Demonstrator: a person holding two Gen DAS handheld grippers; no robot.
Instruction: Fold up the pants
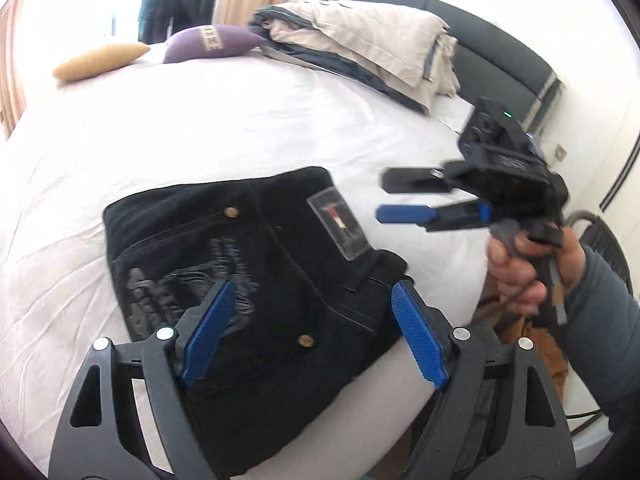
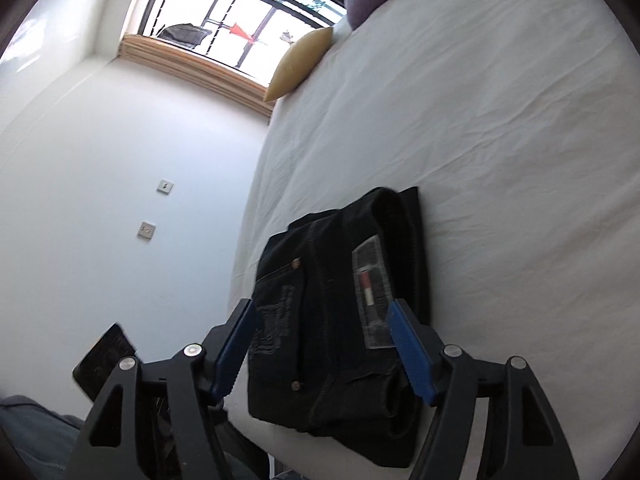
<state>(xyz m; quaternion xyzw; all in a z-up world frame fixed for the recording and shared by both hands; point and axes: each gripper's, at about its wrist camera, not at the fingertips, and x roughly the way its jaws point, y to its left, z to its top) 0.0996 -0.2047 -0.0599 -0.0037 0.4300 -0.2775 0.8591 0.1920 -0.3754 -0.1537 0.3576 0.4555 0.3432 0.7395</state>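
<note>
Black denim pants [image 1: 256, 280] lie folded into a compact block near the front edge of the white bed [image 1: 200, 128], with a back pocket, rivets and a waist label facing up. My left gripper [image 1: 312, 292] is open and empty, held just above the near part of the pants. My right gripper [image 1: 382, 196] shows in the left wrist view to the right of the pants, open and empty, in the air. In the right wrist view the pants [image 2: 332, 320] lie just ahead of my open right gripper [image 2: 320, 308].
A yellow cushion [image 1: 100, 60] and a purple cushion [image 1: 212, 42] lie at the far side of the bed. Folded bedding with pillows [image 1: 360, 40] sits by the dark headboard [image 1: 500, 40]. A window [image 2: 248, 12] and a white wall [image 2: 120, 160] stand beyond the bed.
</note>
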